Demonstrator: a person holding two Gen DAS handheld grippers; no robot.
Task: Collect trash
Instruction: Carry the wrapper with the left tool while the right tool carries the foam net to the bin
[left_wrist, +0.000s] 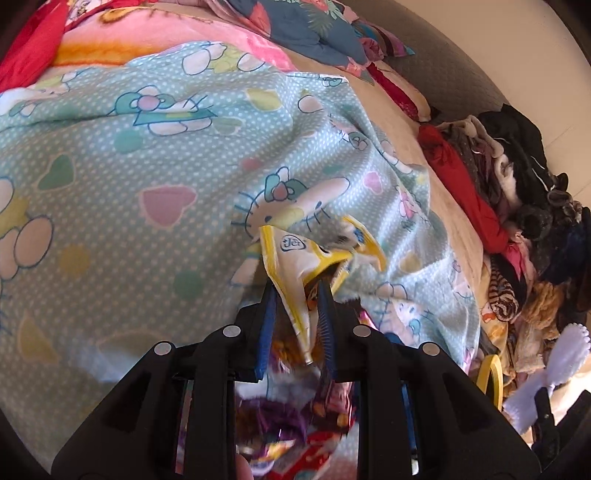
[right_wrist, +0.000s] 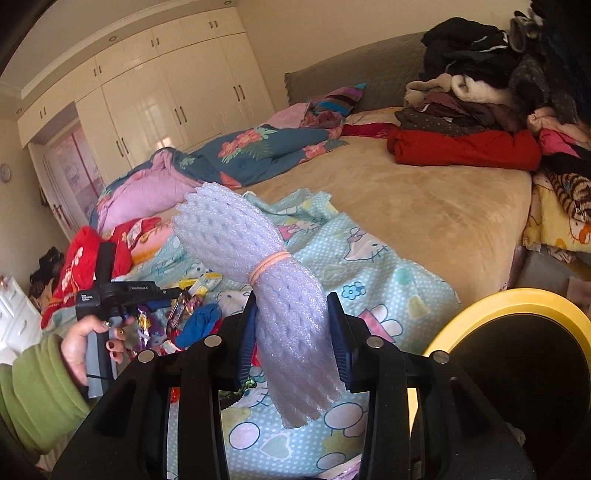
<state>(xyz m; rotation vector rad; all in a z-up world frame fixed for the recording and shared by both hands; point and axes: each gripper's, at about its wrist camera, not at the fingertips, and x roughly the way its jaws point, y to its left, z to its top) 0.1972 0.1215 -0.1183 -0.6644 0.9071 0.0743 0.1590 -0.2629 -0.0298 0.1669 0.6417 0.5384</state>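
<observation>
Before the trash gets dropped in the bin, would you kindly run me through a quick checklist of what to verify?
1. Right gripper shut on the foam net bundle: ok.
2. Left gripper shut on the yellow wrapper: ok.
3. Yellow-rimmed bin beside the right gripper, mouth in view: ok.
4. Space inside the bin: cannot tell, too dark.
5. Rubber band holding the bundle together: ok.
6. All trash off the blanket: not ok, loose wrappers remain.
</observation>
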